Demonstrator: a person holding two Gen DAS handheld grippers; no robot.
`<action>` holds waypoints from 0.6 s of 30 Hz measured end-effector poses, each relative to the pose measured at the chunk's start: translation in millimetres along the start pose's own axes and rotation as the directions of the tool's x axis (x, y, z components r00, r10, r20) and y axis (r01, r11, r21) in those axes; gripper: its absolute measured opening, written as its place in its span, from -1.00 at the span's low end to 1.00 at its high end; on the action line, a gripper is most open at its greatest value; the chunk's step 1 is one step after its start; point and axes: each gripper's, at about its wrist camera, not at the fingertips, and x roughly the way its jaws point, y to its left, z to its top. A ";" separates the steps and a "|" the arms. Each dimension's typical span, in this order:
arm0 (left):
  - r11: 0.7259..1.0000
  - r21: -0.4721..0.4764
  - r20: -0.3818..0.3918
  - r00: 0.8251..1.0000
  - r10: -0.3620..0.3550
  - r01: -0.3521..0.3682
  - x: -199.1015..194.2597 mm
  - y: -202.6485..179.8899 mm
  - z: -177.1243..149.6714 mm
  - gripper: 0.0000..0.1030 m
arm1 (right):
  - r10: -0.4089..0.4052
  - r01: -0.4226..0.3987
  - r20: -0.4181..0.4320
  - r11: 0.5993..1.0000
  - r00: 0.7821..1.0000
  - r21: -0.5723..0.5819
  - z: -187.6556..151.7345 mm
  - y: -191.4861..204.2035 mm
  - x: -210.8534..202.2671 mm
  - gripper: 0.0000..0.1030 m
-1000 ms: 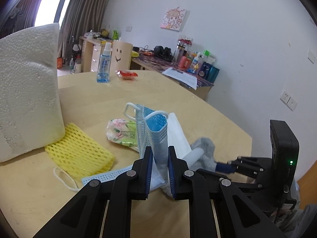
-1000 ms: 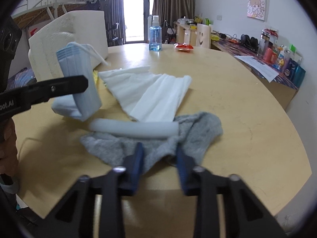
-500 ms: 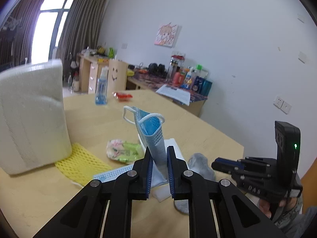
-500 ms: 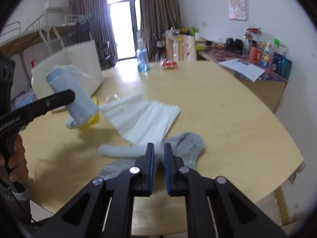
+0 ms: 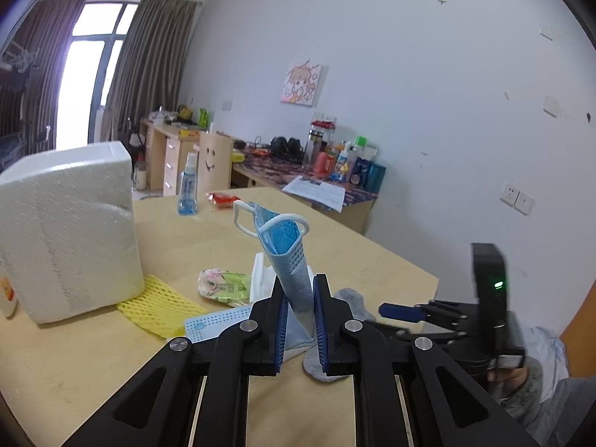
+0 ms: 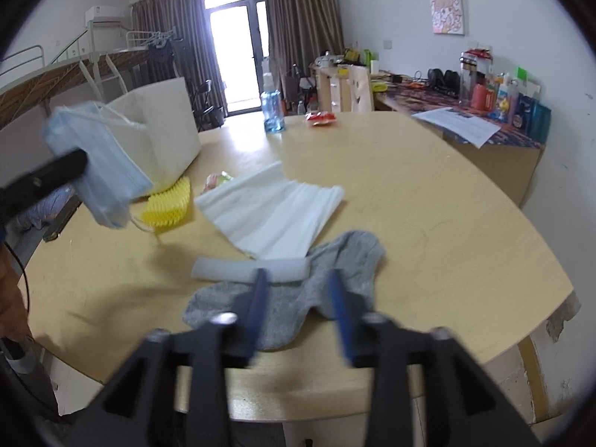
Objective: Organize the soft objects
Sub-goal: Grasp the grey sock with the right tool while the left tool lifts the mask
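My left gripper (image 5: pixel 301 294) is shut on a folded blue face mask (image 5: pixel 287 257) and holds it up above the round wooden table (image 6: pixel 428 201). The mask also shows at the left of the right wrist view (image 6: pixel 100 171). My right gripper (image 6: pixel 298 283) is open and empty, above a grey sock (image 6: pixel 327 272) near the table's front edge. A pale foam tube (image 6: pixel 249 269) lies on the sock. A white folded cloth (image 6: pixel 272 208) lies behind it. A yellow foam net (image 5: pixel 156 305) and another blue mask (image 5: pixel 216 322) lie flat on the table.
A large white foam block (image 5: pixel 67 231) stands at the left. A small floral packet (image 5: pixel 223 286) lies by the yellow net. A blue spray bottle (image 5: pixel 187 190) and a red packet (image 5: pixel 222 198) sit at the far side. A cluttered desk (image 6: pixel 484 111) stands beyond the table.
My left gripper has lifted the blue mask higher off the table. My right gripper pulled back from the sock, shut, and has now opened again.
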 end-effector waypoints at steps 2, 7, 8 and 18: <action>1.000 0.009 0.015 1.000 0.010 -0.010 -6.6 -1.7 -0.6 -0.72 | 0.002 -0.002 0.006 1.000 1.000 -0.011 -2.2 3.5 1.7 0.05; 1.000 0.003 0.012 1.000 0.012 -0.012 -9.7 -0.1 -6.4 -0.72 | -0.003 0.003 -0.008 0.998 1.000 -0.067 -2.7 12.2 9.0 0.05; 1.000 0.000 0.009 1.000 0.014 -0.014 -9.6 1.1 -7.9 -0.72 | -0.011 0.010 -0.014 0.998 1.000 -0.069 -4.3 11.5 11.0 0.05; 0.999 -0.034 -0.021 1.000 0.016 -0.017 1.4 13.0 -14.8 -0.72 | -0.060 0.051 -0.080 0.993 0.995 -0.111 -18.0 9.3 32.7 0.27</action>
